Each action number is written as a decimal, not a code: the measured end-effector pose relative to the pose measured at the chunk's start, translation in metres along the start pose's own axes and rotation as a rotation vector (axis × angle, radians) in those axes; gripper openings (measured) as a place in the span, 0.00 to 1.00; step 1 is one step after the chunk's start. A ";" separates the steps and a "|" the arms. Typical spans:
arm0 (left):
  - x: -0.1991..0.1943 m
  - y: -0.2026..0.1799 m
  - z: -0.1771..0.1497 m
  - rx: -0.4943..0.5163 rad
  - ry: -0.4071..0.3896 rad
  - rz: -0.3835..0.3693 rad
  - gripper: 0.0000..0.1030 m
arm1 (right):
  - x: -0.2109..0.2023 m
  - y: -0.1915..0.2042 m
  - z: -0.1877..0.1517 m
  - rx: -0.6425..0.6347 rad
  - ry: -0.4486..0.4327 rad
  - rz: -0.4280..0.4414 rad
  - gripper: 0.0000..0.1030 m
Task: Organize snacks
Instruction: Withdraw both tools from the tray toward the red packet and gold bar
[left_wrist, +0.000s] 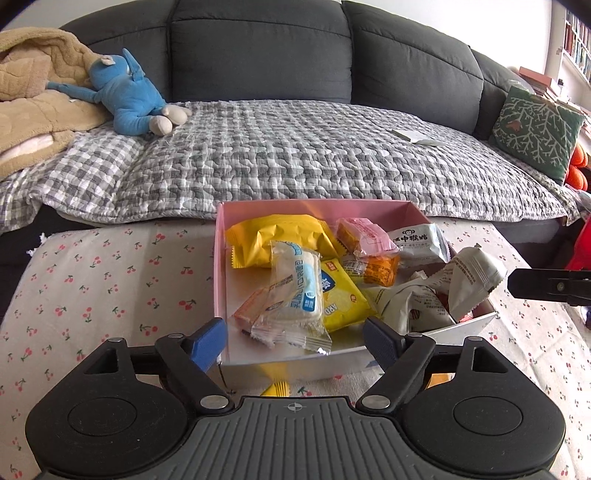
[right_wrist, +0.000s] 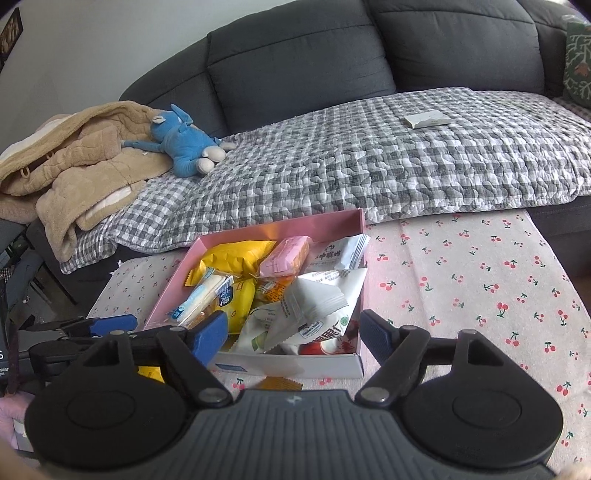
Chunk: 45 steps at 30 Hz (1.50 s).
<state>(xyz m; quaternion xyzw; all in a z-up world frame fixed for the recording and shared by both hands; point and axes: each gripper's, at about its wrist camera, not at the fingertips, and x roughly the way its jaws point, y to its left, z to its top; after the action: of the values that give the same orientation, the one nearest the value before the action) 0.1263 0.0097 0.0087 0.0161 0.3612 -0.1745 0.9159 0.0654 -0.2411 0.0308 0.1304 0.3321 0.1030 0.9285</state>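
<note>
Landmark: the pink box (left_wrist: 221, 266) on my cherry-print tabletop (left_wrist: 92, 280), in front of the sofa (left_wrist: 258, 55).
Snacks: piled inside the box; the clear-wrapped bread (left_wrist: 291, 291) lies at the near edge, yellow bags (left_wrist: 280, 236) behind it, white packets (right_wrist: 317, 299) heaped at the right end.
Stray: a yellow packet (left_wrist: 277, 387) lies outside, just in front of the box's near wall.
Left tongs (left_wrist: 295, 336): wide, nothing between them, poised at the box's near-left corner.
Right tongs (right_wrist: 293, 332): wide, holding nothing, at the box's near-right corner.
Risk: I judge the white packets at the right end ride high against the rim; a careless reach could nudge one over the wall.
Risk: the light box could slide on the cloth if my tongs bump it.
Risk: slick wrappers may slip from a shallow pinch.
</note>
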 end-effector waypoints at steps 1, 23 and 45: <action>-0.004 0.002 -0.003 -0.002 0.002 0.001 0.82 | -0.001 0.003 -0.001 -0.008 0.001 0.002 0.78; -0.069 0.042 -0.073 -0.005 0.027 0.038 0.95 | -0.013 0.061 -0.053 -0.211 0.007 0.031 0.96; -0.063 0.078 -0.111 0.130 0.050 0.082 0.96 | -0.002 0.065 -0.106 -0.263 0.070 -0.002 0.99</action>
<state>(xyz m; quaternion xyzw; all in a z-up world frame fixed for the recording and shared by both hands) 0.0364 0.1194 -0.0384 0.0947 0.3708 -0.1596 0.9100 -0.0109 -0.1615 -0.0264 0.0036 0.3478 0.1493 0.9256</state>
